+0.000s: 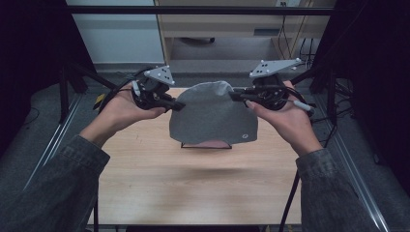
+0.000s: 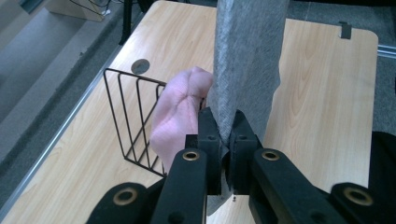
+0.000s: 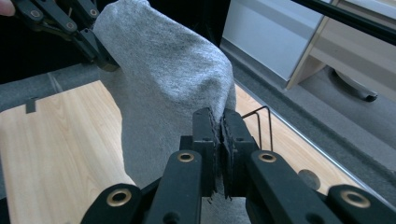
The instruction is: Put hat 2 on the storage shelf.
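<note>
Above the far middle of the light wooden table [image 1: 193, 183] hangs one grey knitted cloth piece with a rounded top [image 1: 213, 116], spread flat and held off the surface at its two upper sides. A small pale round mark sits near its lower right corner. The left hand-held gripper [image 1: 177, 106] has its black jaws pinched tight on the cloth's left edge, and the right hand-held gripper [image 1: 234, 95] is clamped the same way on the right edge. Each is held in one hand, so two hands and two grey-sleeved forearms reach in from the near side. Directly beneath the cloth stands one black wire rack [image 2: 133, 116], with one pink cloth [image 2: 177, 114] lying against it on the table. Beyond the table's far edge lies grey carpeted floor [image 1: 217, 65], with pale wooden furniture [image 1: 232, 24] behind it, and dark curtains [image 1: 29, 48] on both sides.
</note>
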Demonstrator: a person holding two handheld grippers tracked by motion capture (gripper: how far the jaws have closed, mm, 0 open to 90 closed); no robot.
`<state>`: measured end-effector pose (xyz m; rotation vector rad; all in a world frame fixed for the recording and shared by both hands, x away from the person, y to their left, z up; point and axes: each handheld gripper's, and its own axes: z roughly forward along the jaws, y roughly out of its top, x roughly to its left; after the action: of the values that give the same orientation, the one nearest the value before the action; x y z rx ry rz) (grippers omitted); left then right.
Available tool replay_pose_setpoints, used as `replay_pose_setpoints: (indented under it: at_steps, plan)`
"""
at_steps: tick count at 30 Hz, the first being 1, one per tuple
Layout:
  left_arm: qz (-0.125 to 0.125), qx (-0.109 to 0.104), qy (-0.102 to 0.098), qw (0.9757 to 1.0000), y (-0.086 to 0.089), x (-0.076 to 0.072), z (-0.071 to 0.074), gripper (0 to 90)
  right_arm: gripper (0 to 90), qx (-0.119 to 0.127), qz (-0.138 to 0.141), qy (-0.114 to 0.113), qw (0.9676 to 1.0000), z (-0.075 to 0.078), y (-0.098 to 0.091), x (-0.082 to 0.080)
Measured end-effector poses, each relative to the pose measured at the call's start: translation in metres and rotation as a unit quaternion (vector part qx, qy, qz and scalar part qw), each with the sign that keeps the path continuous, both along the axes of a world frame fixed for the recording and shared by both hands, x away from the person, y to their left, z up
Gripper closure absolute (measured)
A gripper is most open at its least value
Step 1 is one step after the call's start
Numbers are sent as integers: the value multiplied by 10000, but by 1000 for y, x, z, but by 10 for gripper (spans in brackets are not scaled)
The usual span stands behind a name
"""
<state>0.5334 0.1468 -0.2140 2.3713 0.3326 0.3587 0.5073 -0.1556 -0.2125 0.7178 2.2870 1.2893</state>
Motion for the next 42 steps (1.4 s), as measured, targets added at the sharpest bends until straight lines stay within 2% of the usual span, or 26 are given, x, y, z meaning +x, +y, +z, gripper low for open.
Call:
replay_pose_setpoints:
  at_steps: [5,8,13,18,24,30,42]
  plan:
    - [23,-46,-66,10000,-1,4,11,863,860,67,-58,-76,9999,8,-2,5]
    - [141,-86,-137,9998,-4,9,22,864,860,134,-127,-151,9997,15,-5,9]
    - [346,-142,-358,9987,-11,20,42,865,860,325,-337,-369,9982,27,-9,24]
    - [569,-146,-600,9965,-18,35,49,866,860,521,-536,-469,9961,30,-13,46]
    - [833,-324,-704,9935,-18,59,44,866,860,638,-675,-491,9945,20,-14,70]
    - [994,-356,-802,9912,-22,76,34,867,859,684,-808,-456,9933,7,-12,88]
    - [1123,-301,-739,9905,-22,98,11,866,859,659,-973,-252,9928,-13,-7,118]
